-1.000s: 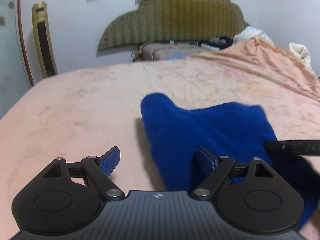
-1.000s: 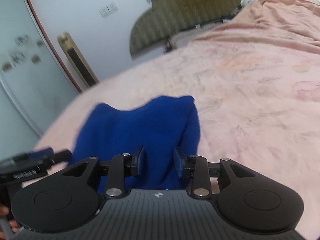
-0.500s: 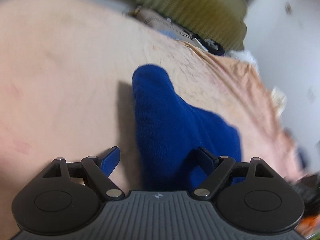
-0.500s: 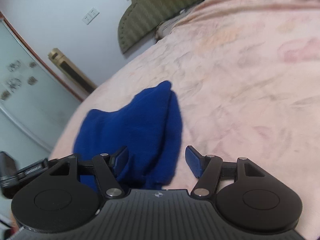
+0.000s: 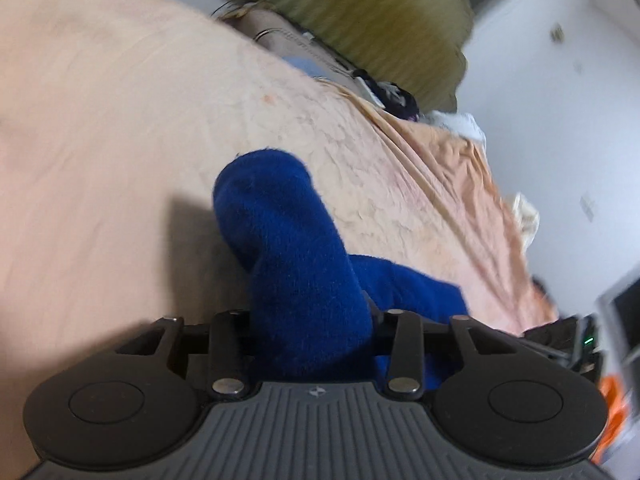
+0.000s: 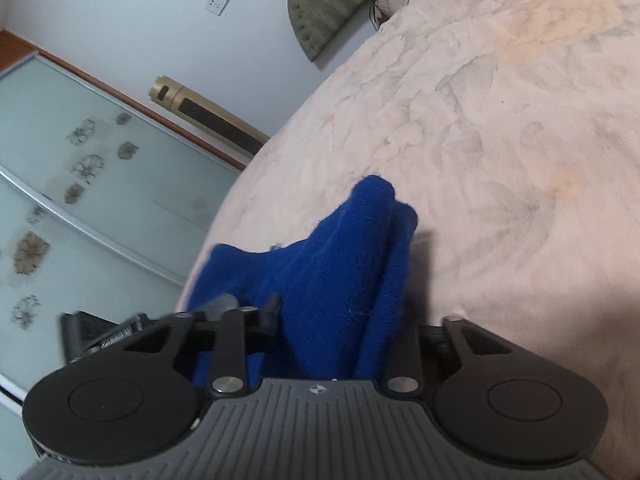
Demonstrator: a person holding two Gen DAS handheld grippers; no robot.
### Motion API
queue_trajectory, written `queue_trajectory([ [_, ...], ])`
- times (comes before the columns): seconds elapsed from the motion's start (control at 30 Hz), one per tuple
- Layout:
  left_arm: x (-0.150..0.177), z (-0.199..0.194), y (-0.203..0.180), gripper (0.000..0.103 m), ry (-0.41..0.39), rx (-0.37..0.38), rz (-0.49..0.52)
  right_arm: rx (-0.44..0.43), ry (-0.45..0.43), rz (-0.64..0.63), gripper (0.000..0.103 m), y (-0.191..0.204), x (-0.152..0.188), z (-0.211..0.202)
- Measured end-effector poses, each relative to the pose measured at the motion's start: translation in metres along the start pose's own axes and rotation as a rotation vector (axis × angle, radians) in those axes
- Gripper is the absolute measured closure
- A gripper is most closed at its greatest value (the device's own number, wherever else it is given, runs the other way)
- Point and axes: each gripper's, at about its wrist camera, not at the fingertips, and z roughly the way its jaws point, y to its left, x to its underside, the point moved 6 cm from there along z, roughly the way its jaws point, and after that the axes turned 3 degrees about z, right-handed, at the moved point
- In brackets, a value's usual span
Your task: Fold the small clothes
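Both tools have just been closing: the left tool [image 5: 310, 320] and right tool [image 6: 340, 328] are now pinching the blue garment [image 5: 296, 248] lying on the bed [image 5: 100, 140], so a fold is probably beginning.

The left gripper [image 5: 310, 322], gaping wide half a second ago, is now closing its jaws onto a bunched edge of the blue knit garment [image 5: 296, 264], which is rising off the pink bedspread [image 5: 100, 128] where it lay flatter before. The right gripper [image 6: 338, 330] is likewise closing on the garment's other edge, lifting it into a ridge.
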Motion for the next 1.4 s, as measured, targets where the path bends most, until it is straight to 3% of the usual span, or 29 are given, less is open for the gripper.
queue_trajectory([
  [0.17,-0.011,0.003,-0.037,0.068,-0.012,-0.036,0.204,0.03,-0.132,-0.107,0.074,0.016,0.005,-0.027],
  [0.27,-0.013,0.018,-0.057,0.065,0.007,-0.118,0.332,0.08,-0.212,-0.146,0.074,0.021,-0.001,-0.043],
  [0.33,-0.008,0.025,-0.061,0.062,0.025,-0.216,0.372,0.162,-0.219,-0.152,0.071,0.014,-0.003,-0.041],
  [0.4,-0.002,0.018,-0.065,0.058,0.001,-0.254,0.409,0.211,-0.183,-0.111,0.061,0.003,-0.001,-0.036],
  [0.43,0.001,0.013,-0.066,0.047,-0.015,-0.281,0.422,0.222,-0.19,-0.099,0.058,0.002,0.001,-0.038],
  [0.47,0.002,0.007,-0.067,0.036,-0.028,-0.31,0.431,0.226,-0.205,-0.107,0.057,0.004,0.003,-0.043],
  [0.5,0.003,0.0,-0.067,0.033,-0.043,-0.341,0.441,0.243,-0.221,-0.129,0.056,0.009,0.006,-0.049],
  [0.6,0.003,-0.015,-0.065,0.032,-0.064,-0.389,0.44,0.344,-0.268,-0.224,0.038,0.024,0.019,-0.07],
  [0.7,0.006,-0.03,-0.064,0.032,-0.064,-0.395,0.404,0.429,-0.294,-0.312,0.028,0.042,0.037,-0.084],
  [0.97,0.033,-0.052,-0.072,0.025,-0.048,-0.456,0.424,0.573,-0.214,-0.449,0.018,0.064,0.087,-0.083],
  [1.1,0.047,-0.063,-0.075,0.023,-0.035,-0.466,0.423,0.679,-0.185,-0.503,0.018,0.065,0.108,-0.081],
  [1.4,0.073,-0.082,-0.075,0.023,-0.018,-0.497,0.406,0.693,-0.229,-0.471,0.014,0.071,0.136,-0.106],
])
